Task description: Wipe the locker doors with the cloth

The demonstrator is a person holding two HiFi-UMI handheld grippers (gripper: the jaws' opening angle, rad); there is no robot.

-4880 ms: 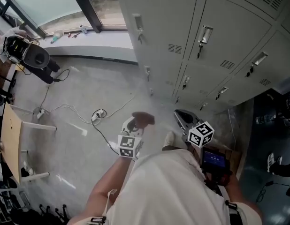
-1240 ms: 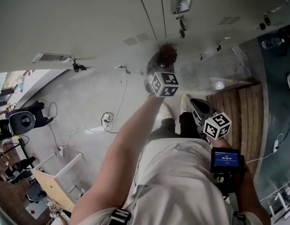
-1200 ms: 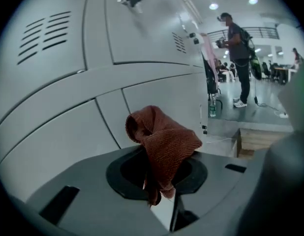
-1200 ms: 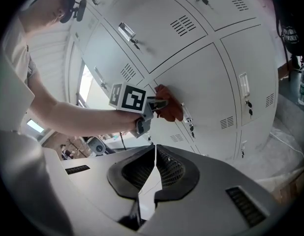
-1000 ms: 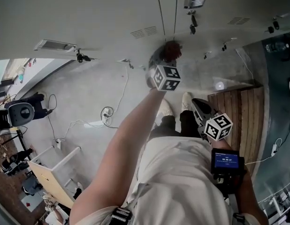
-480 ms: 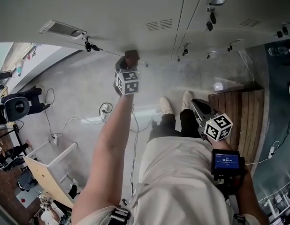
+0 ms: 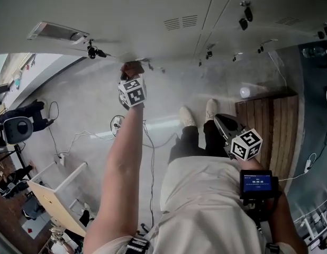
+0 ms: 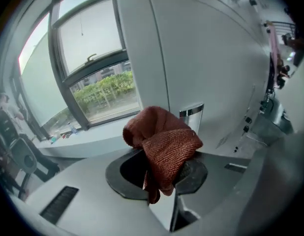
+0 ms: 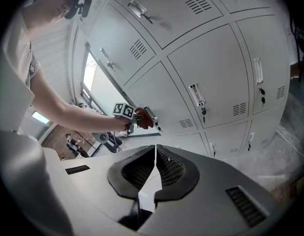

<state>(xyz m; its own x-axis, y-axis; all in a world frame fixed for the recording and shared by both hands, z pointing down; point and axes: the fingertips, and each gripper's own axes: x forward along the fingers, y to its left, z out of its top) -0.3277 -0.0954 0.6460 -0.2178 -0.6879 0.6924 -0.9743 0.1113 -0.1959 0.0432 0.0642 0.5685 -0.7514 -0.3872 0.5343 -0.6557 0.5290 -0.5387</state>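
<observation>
At the locker door (image 7: 100, 9), eleven o'clock in the head view, the left gripper (image 7: 130, 76) clamps the red cloth (image 7: 133, 67); the right gripper (image 7: 221, 124), at four o'clock, has its jaws together with nothing between them.

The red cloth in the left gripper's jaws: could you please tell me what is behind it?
A chrome door handle shows past the red cloth, on a grey locker door. The handle's lower part is covered by the cloth.

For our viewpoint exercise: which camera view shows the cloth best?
The left gripper view: the cloth fills the centre, pinched in the left hand-held gripper, weave visible. The head view shows only a small red patch; the right gripper view, a distant red speck.
</observation>
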